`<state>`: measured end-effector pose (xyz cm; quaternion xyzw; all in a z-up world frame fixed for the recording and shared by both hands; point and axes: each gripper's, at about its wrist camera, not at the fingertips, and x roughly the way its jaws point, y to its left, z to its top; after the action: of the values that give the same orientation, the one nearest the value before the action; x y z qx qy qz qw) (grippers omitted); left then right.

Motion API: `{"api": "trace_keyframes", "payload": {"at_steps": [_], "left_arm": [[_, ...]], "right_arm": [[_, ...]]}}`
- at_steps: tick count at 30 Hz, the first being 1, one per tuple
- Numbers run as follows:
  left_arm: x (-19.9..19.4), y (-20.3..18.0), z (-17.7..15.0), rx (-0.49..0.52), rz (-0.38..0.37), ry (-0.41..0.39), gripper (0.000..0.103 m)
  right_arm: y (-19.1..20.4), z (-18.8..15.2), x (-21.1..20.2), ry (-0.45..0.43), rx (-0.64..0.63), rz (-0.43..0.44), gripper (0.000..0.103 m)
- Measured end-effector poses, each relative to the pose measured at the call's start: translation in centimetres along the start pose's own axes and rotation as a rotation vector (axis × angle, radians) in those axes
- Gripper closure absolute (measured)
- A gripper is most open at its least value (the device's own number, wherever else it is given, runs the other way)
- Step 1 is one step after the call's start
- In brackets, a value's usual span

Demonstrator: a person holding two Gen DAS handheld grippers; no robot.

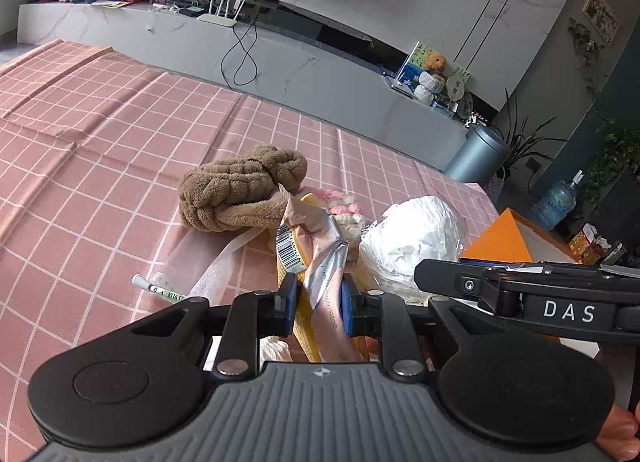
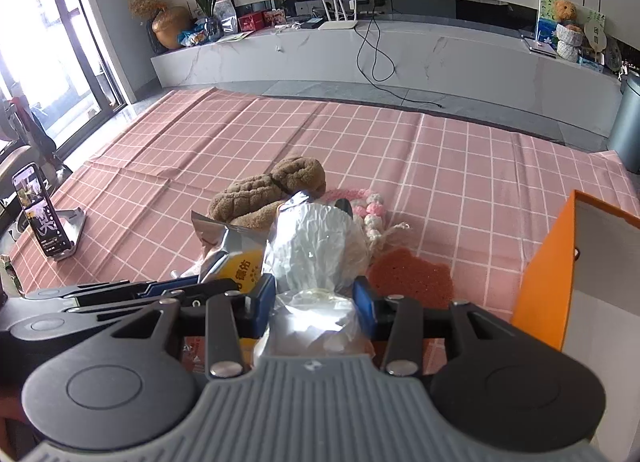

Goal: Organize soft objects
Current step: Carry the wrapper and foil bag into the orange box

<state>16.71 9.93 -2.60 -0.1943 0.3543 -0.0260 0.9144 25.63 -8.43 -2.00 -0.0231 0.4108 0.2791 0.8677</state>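
My left gripper (image 1: 319, 294) is shut on a pink and silver foil packet (image 1: 316, 246) that stands up between its blue pads. My right gripper (image 2: 315, 294) is shut on a crinkled white plastic bag (image 2: 320, 246), which bulges above the pads; the same white plastic bag (image 1: 412, 242) shows right of the packet in the left wrist view. Behind both lies a brown plush toy (image 1: 244, 190), seen as the brown plush toy (image 2: 272, 190) in the right wrist view. A pink and white knitted piece (image 2: 370, 206) lies to its right, with a red sponge (image 2: 410, 278) nearer.
An orange box (image 2: 548, 262) with a white inside stands at the right. A phone on a stand (image 2: 40, 214) sits at the left edge of the pink checked cloth (image 2: 240, 134). A white ribbon (image 1: 224, 262) and a small tube (image 1: 156, 288) lie near the left gripper.
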Motion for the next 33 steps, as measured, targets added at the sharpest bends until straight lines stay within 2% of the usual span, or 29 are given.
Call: {"api": "trace_keyframes", "payload": {"at_steps": [9,18,28,33], "left_arm": [[-3.3,-2.4,0.1,0.051,-0.039,-0.058,0.079],[-5.0,-5.9,-0.4,0.129,-0.093,-0.088,0.079],[-4.1,-11.5,-1.4,0.25,-0.182,-0.056,0.079],[-3.0,-14.2,-1.8,0.311,-0.222,-0.038,0.079]], "right_arm": [[0.2,-1.0,-5.3,-0.098,0.007,-0.031,0.061],[-1.6,-2.7,-11.0,-0.2,0.05,-0.095,0.061],[-5.6,-5.6,-16.6,-0.266,0.141,-0.183,0.061],[-8.1,-7.0,-18.8,-0.283,0.192,-0.255,0.061]]}}
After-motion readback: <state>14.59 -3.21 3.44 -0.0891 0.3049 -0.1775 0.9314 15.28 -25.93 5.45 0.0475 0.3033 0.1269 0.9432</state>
